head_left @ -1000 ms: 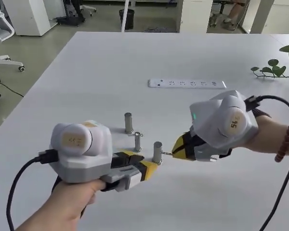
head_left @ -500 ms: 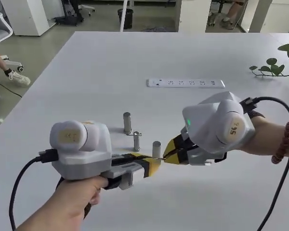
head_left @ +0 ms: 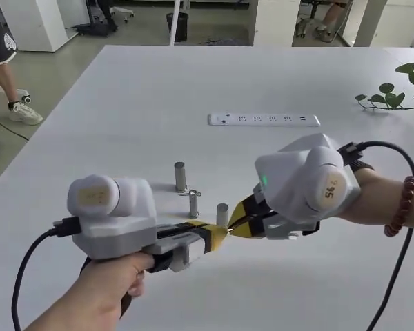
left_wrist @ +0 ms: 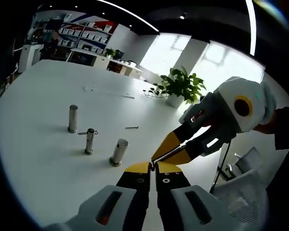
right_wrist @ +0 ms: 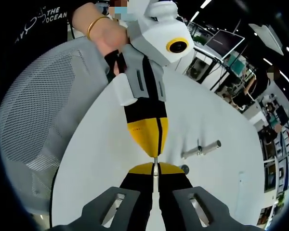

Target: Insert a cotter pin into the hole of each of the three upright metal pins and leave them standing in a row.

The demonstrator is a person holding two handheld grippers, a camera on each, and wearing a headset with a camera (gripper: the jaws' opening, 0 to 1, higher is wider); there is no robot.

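— Pinching what, the right gripper?
— A cotter pin, jaws clamped on it. The left gripper meets it tip to tip, jaws pressed together (whether it also nips the pin's end, I cannot tell).
— And the upright pins?
— Just beside the tips stands the nearest metal pin. The middle pin carries a second cotter pin through its top; the far pin stands beyond, all three in a row on the white table. A power strip lies farther off.
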